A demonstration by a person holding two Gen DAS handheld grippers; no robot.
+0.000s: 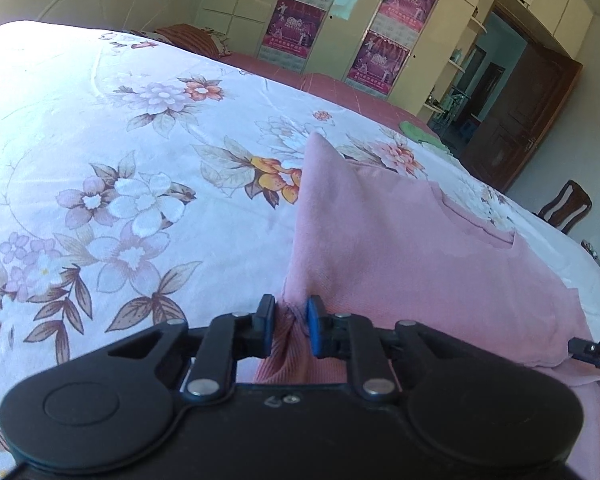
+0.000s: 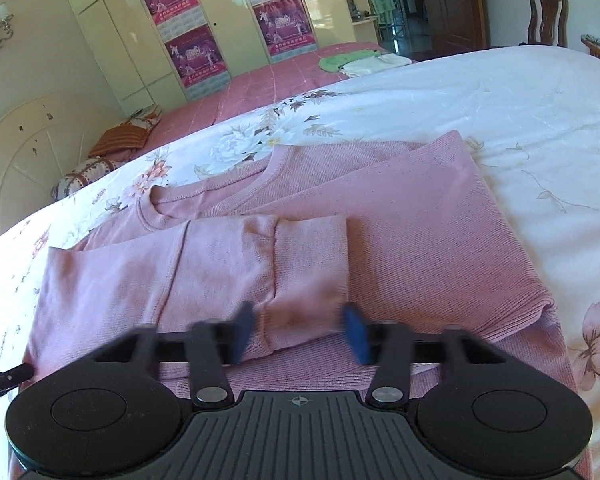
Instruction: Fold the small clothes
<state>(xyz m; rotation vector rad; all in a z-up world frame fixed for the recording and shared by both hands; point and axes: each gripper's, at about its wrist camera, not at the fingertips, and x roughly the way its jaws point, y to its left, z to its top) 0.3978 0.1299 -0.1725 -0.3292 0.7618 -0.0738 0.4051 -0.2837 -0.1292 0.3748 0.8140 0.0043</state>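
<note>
1. Pink knit sweater (image 2: 400,240) lies flat on the flowery bedsheet (image 1: 100,140), with one sleeve (image 2: 260,256) folded across its body.
2. At 6 o'clock in the left wrist view, the left gripper (image 1: 291,326) is nearly closed and pinches a bunched bit of the sweater's bottom edge.
3. In the right wrist view, the right gripper (image 2: 300,334) is at 6 o'clock. Its jaws stand apart on each side of the sleeve cuff, and they look blurry. I cannot tell if they squeeze it.
4. My guess is that the bottom edge is being grabbed for the next fold.
5. Next, both grippers need a good hold, then must lift together toward the collar (image 2: 204,196) at 12 o'clock.
6. Across the room, posters (image 1: 296,26) hang on cream wardrobe doors. A wooden chair (image 2: 548,16) stands at 1 o'clock, and green and white clothes (image 2: 360,60) lie on the pink bedcover.
</note>
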